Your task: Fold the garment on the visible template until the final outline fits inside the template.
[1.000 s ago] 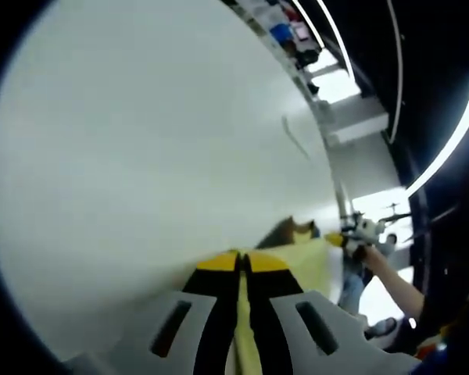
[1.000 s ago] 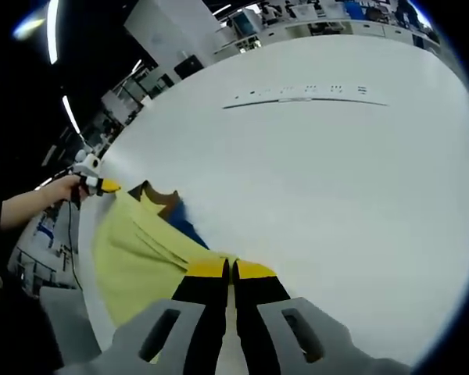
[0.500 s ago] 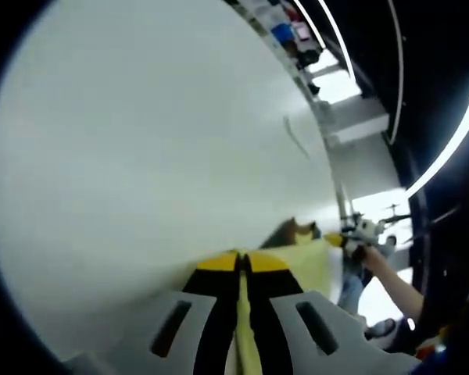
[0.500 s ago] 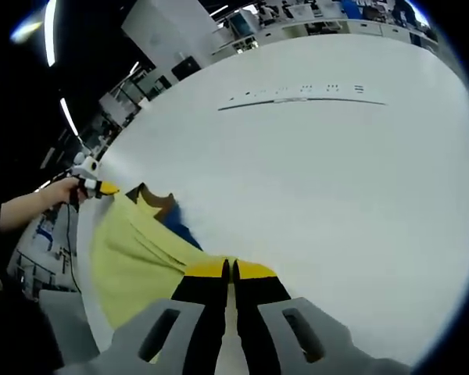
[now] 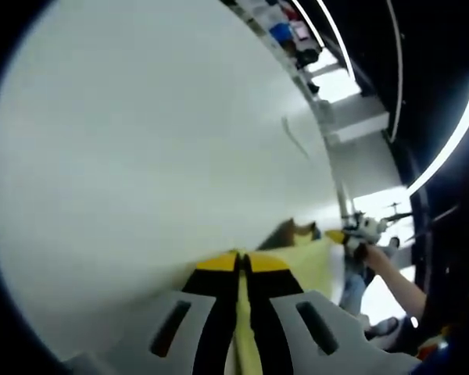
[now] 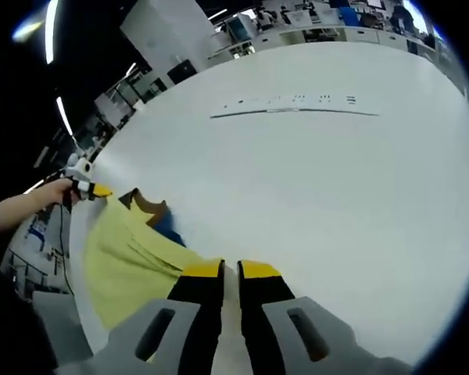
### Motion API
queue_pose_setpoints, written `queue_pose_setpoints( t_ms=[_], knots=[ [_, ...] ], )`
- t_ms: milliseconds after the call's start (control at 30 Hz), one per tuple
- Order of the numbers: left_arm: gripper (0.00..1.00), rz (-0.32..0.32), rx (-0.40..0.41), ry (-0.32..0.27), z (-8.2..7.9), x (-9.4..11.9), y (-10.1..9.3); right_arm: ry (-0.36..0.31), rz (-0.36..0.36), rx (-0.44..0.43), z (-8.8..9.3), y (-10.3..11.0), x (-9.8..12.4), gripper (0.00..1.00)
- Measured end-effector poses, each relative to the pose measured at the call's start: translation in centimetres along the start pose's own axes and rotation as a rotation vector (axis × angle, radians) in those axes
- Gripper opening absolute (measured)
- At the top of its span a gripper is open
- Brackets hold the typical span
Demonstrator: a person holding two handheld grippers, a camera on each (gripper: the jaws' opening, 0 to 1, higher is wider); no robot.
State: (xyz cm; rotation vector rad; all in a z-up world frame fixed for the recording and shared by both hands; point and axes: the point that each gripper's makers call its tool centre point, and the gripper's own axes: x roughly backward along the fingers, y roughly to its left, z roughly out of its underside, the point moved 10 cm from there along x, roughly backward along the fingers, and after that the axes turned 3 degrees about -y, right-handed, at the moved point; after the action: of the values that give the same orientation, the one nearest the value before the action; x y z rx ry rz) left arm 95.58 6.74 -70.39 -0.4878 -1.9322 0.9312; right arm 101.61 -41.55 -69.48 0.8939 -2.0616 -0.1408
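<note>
Right gripper point(image 6: 229, 269): I am opening its jaws; the yellow garment point(image 6: 125, 262) is slipping free.
Left gripper point(image 5: 241, 262): I am keeping it pinched on cloth.
Meaning: this fold is probably being laid down.

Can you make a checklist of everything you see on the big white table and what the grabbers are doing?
Surface: white table, with a thin dark line marked across it.
Job's things: yellow garment, with a brown and blue part at one end.
Clutter: nothing seen.
Grippers: left gripper jaws shut on the garment; right gripper jaws slightly parted, empty.
Cables: nothing seen.
Surroundings: ceiling light strips, shelves behind the table.
</note>
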Motion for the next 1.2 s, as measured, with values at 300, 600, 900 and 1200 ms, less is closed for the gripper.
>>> queue_pose_setpoints(
  t_ms=[300, 600, 900, 1200],
  knots=[
    [0.0, 0.003, -0.022, -0.017, -0.2, 0.4, -0.4, -0.012, 0.017, 0.0, -0.1, -0.1, 0.7, 0.1],
    [0.0, -0.011, -0.052, -0.085, -0.8, 1.8, -0.6, -0.018, 0.025, 0.021, -0.2, 0.6, 1.3, 0.14],
    [0.01, -0.036, -0.106, -0.118, -0.5, 3.5, -1.0, -0.038, 0.029, 0.028, -0.2, 1.6, 2.5, 0.16],
    [0.23, -0.086, -0.331, -0.129, 0.2, 5.5, -2.3, -0.071, 0.044, 0.051, 0.0, 3.1, 4.4, 0.31]
  ],
)
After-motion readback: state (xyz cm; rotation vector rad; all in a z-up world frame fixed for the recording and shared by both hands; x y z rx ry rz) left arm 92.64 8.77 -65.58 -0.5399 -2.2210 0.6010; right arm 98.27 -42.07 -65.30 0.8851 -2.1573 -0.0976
